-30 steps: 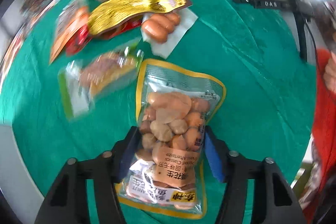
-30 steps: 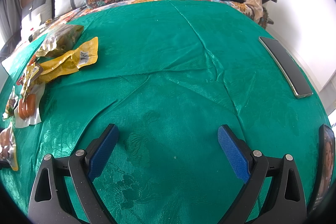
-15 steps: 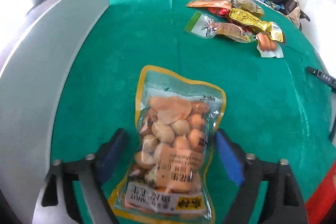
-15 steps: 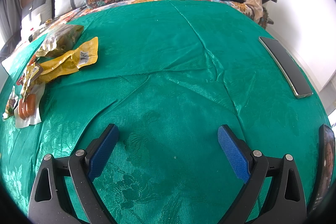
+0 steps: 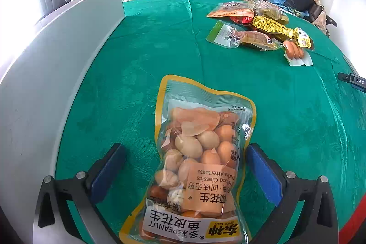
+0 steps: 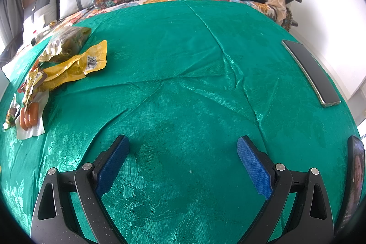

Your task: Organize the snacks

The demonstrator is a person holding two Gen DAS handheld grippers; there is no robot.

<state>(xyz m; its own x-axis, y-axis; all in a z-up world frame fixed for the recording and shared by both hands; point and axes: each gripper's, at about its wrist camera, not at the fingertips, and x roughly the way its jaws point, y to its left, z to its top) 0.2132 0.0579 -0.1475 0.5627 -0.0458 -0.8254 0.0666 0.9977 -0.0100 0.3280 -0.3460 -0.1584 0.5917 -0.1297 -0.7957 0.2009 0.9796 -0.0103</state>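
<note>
Glossy clear plastic peanut bag (image 5: 196, 166) (crinkled) on shiny green cloth (image 5: 286, 111).

Left gripper (image 5: 186, 169): black plastic frame with triangular cut-outs, silver round screws at the finger joints, blue textured pads (image 5: 263, 175) on the two fingers. Right gripper (image 6: 183, 164): same build, black frame, silver screws, blue ribbed pads (image 6: 254, 166).

A second earlier the left tongs (image 5: 184, 172) gripped the peanut bag (image 5: 198, 166) close beside the snack pile (image 5: 258, 29). They swung round and carried it away, so the pile ended up well apart, at the far right, and a grey panel (image 5: 57, 65) came in on the left. The jaws were opening, both pads off the bag, which lay between them on the green cloth (image 5: 148, 56).
</note>
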